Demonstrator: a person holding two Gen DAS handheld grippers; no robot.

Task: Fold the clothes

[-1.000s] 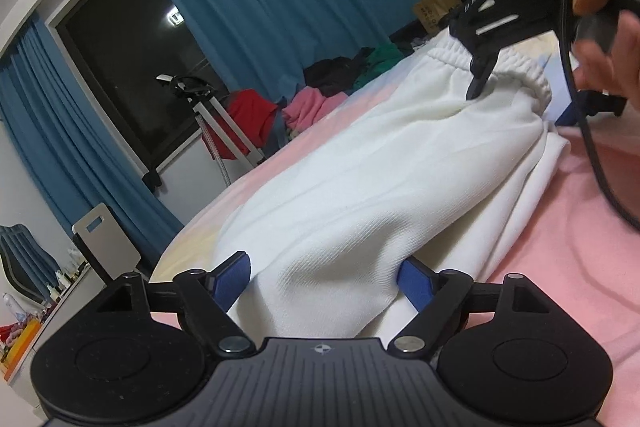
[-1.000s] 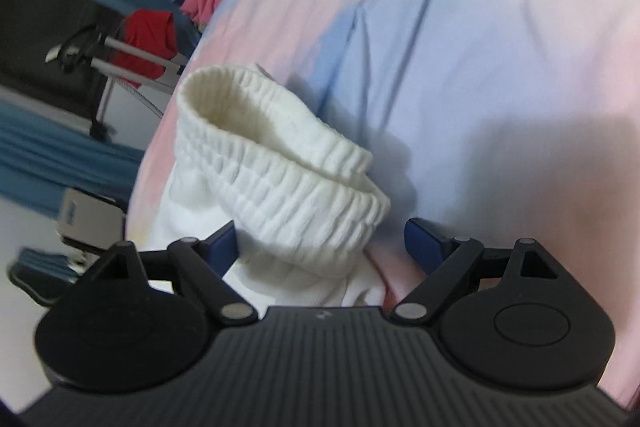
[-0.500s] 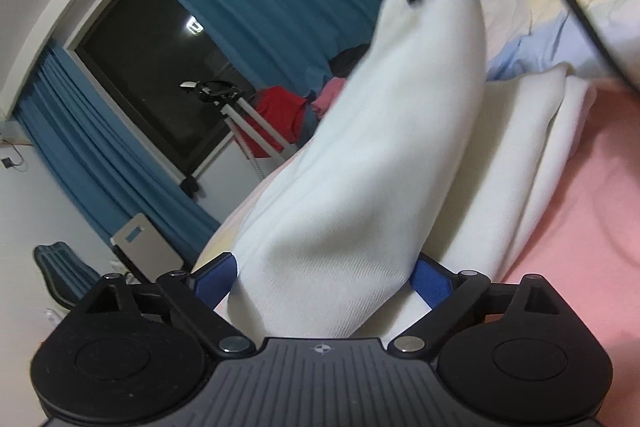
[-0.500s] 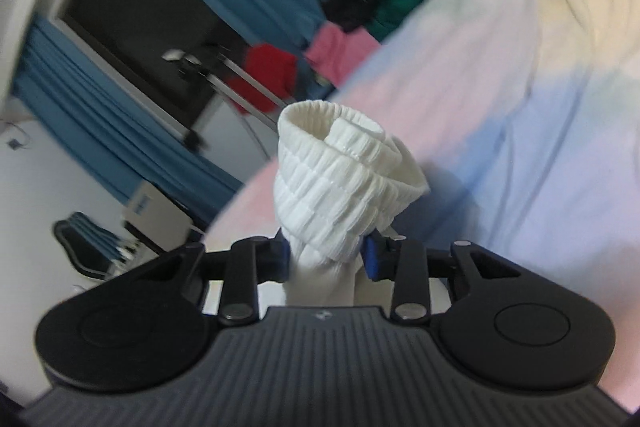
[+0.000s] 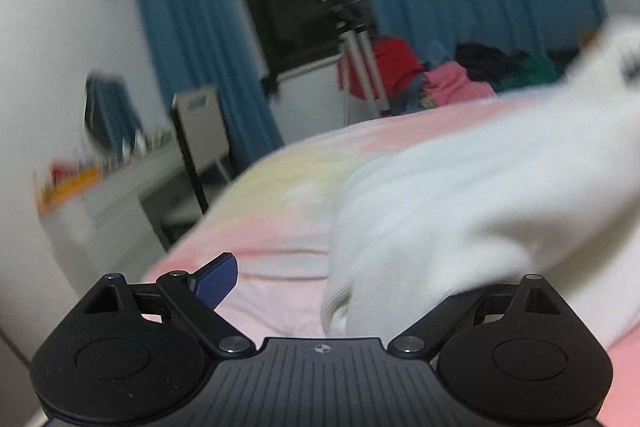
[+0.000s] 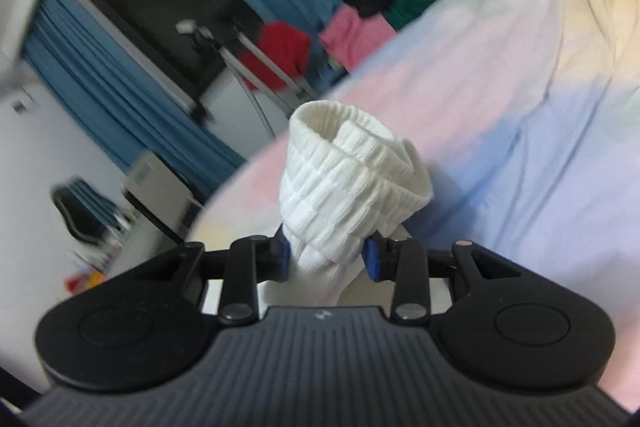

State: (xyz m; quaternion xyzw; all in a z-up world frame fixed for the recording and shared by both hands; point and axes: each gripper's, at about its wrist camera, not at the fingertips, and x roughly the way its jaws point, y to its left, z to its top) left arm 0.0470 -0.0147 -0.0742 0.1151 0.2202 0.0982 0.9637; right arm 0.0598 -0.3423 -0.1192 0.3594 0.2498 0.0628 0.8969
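Observation:
White sweatpants [image 5: 460, 203] lie stretched across the pastel bedsheet [image 5: 288, 219], blurred by motion. My left gripper [image 5: 344, 287] is open; its left blue pad [image 5: 216, 281] is bare, and the cloth drapes over the right finger, hiding its pad. My right gripper [image 6: 326, 259] is shut on the ribbed elastic waistband [image 6: 348, 183] of the sweatpants, which bunches up above the jaws, lifted off the bedsheet [image 6: 540, 131].
A pile of red, pink, black and green clothes [image 6: 360, 23] lies at the bed's far edge by a drying rack [image 5: 360, 47]. Blue curtains [image 5: 192, 51] frame a dark window. A desk and chair [image 5: 200, 143] stand left of the bed.
The left gripper has swung left and let the cloth slip from between its fingers; the view is now blurred. The right gripper stays shut on the waistband, holding it raised.

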